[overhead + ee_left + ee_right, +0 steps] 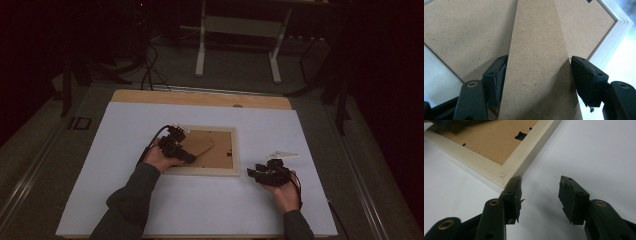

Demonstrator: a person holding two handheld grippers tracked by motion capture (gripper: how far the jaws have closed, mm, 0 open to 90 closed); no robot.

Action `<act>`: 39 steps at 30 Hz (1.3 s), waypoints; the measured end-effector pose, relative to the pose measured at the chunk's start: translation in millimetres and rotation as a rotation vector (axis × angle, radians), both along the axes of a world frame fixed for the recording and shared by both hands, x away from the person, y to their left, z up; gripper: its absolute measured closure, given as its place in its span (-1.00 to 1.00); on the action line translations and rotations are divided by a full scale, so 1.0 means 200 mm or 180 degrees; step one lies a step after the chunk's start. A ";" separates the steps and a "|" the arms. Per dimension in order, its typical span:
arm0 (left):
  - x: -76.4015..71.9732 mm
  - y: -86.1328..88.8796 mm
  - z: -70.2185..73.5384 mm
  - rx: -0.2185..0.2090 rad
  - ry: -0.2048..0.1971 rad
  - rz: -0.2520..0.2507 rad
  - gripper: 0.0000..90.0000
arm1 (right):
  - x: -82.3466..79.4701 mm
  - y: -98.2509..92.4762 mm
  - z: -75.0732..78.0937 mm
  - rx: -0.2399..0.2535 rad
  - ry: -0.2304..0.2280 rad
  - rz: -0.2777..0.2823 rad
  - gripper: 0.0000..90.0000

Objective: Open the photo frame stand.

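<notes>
Picture frame (206, 150) lay face down on the white sheet (150, 200), under and ahead of the left tool (186, 156) and just past the tip of the right tool (252, 173).

From above, a loose brown stand flap (198, 144) lay slantwise on the backing. The left tool's view alone gave the grip: the flap (537, 62) ran between its 2 jaws, both edges against the pads, the tool closed on it, with the backing board (466, 32) and 1 white frame corner (621, 21) beyond. The right tool's view alone showed that tool (540, 192) open and empty over bare sheet, a frame corner (502, 173) beside its near jaw, plus a small black clip (520, 136).

The sheet covered a wooden worktop (200, 98); behind, a dim room held cables (147, 67) and a white stand (240, 45).

The flap's long axis ran straight away from the left tool; whether it narrowed that way, I could not tell.
</notes>
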State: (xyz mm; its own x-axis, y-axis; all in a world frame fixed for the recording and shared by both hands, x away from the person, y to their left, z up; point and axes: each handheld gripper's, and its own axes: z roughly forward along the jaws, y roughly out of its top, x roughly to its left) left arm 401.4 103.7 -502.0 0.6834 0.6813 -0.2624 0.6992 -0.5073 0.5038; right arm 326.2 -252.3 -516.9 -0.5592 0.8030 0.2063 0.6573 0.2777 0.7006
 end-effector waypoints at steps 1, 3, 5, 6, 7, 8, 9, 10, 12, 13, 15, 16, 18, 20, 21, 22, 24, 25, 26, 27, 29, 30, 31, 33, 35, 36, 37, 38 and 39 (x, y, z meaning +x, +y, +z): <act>0.00 0.00 0.00 0.0011 -0.0018 -0.0011 -0.23 | 0.00 0.00 0.00 -0.0003 0.0000 0.0007 0.16; -0.01 0.00 0.00 0.0048 -0.0055 -0.0056 -0.20 | 0.00 0.00 0.00 -0.0001 -0.0003 0.0008 0.16; -0.01 -0.01 0.00 0.0061 -0.0078 -0.0075 -0.19 | 0.00 0.00 0.00 -0.0002 0.0002 0.0003 0.16; -0.02 -0.01 0.01 0.0077 -0.0105 -0.0089 -0.18 | 0.00 0.00 0.00 -0.0002 0.0004 0.0000 0.16; -0.02 -0.01 0.01 0.0091 -0.0138 -0.0097 -0.18 | 0.00 0.00 0.00 -0.0002 0.0005 -0.0001 0.16; -0.03 -0.01 0.01 0.0110 -0.0166 -0.0103 -0.18 | 0.00 0.00 0.00 -0.0003 0.0005 0.0003 0.16; -0.03 -0.02 0.01 0.0137 -0.0200 -0.0109 -0.18 | 0.00 0.00 0.00 0.0000 0.0002 0.0006 0.16; -0.03 -0.02 0.01 0.0156 -0.0220 -0.0111 -0.18 | 0.00 0.00 0.00 -0.0001 0.0003 0.0006 0.16; -0.04 -0.02 0.01 0.0177 -0.0247 -0.0123 -0.18 | 0.00 0.00 0.00 0.0000 0.0003 0.0007 0.16; -0.04 -0.03 0.01 0.0196 -0.0275 -0.0133 -0.18 | 0.00 0.00 0.00 -0.0005 0.0004 0.0010 0.16; -0.05 -0.03 0.02 0.0221 -0.0321 -0.0143 -0.18 | 0.00 0.00 0.00 -0.0003 0.0003 0.0010 0.16; -0.05 -0.03 0.02 0.0230 -0.0343 -0.0141 -0.18 | 0.00 0.00 0.00 -0.0004 0.0004 0.0005 0.16; -0.06 -0.04 0.02 0.0256 -0.0377 -0.0153 -0.18 | 0.00 0.00 0.00 -0.0002 0.0007 0.0004 0.16; -0.06 -0.04 0.02 0.0278 -0.0405 -0.0162 -0.18 | 0.00 0.00 0.00 -0.0004 0.0006 0.0006 0.16; -0.06 -0.04 0.02 0.0286 -0.0434 -0.0163 -0.18 | 0.00 0.00 0.00 -0.0004 0.0004 0.0010 0.16; -0.07 -0.04 0.02 0.0307 -0.0458 -0.0172 -0.18 | 0.00 0.00 0.00 -0.0002 0.0007 0.0008 0.16; -0.08 -0.05 0.03 0.0328 -0.0513 -0.0175 -0.18 | 0.00 0.00 0.00 -0.0004 0.0006 0.0010 0.16; -0.08 -0.05 0.03 0.0329 -0.0528 -0.0175 -0.18 | 0.00 0.00 0.00 -0.0004 0.0006 0.0010 0.16; -0.09 -0.05 0.03 0.0329 -0.0561 -0.0178 -0.18 | 0.00 0.00 0.00 -0.0007 0.0005 0.0008 0.16; -0.09 -0.05 0.03 0.0350 -0.0588 -0.0193 -0.18 | 0.00 0.00 0.00 -0.0005 0.0008 0.0003 0.16; -0.10 -0.05 0.04 0.0359 -0.0654 -0.0190 -0.18 | 0.00 0.00 0.00 -0.0001 0.0008 0.0002 0.16; -0.11 -0.06 0.04 0.0379 -0.0691 -0.0203 -0.18 | 0.00 -0.01 0.00 -0.0002 0.0006 0.0001 0.16; -0.11 -0.06 0.04 0.0373 -0.0712 -0.0197 -0.18 | 0.00 0.00 0.00 0.0002 0.0007 0.0000 0.16; -0.12 -0.06 0.05 0.0390 -0.0767 -0.0205 -0.18 | 0.00 0.00 0.00 -0.0007 0.0006 0.0002 0.16; -0.14 -0.06 0.05 0.0399 -0.0818 -0.0203 -0.18 | 0.00 0.00 0.00 -0.0010 0.0003 0.0005 0.16; -0.14 -0.06 0.06 0.0408 -0.0843 -0.0209 -0.18 | 0.00 0.00 0.00 -0.0009 0.0004 0.0006 0.16; -0.15 -0.06 0.06 0.0421 -0.0867 -0.0212 -0.18 | 0.00 0.00 0.00 -0.0008 0.0004 0.0006 0.16; -0.16 -0.07 0.06 0.0414 -0.0895 -0.0193 -0.18 | 0.00 0.00 0.00 -0.0006 0.0004 0.0005 0.16; -0.16 -0.07 0.06 0.0419 -0.0922 -0.0196 -0.18 | 0.00 0.00 0.00 -0.0002 0.0005 0.0005 0.16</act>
State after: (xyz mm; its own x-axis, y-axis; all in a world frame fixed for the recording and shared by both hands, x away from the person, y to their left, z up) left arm 369.2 90.3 -490.1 0.7578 0.6515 0.0365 0.5023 -0.6182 0.6046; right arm 326.6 -253.2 -517.0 -0.5600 0.8023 0.2065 0.6580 0.2792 0.6994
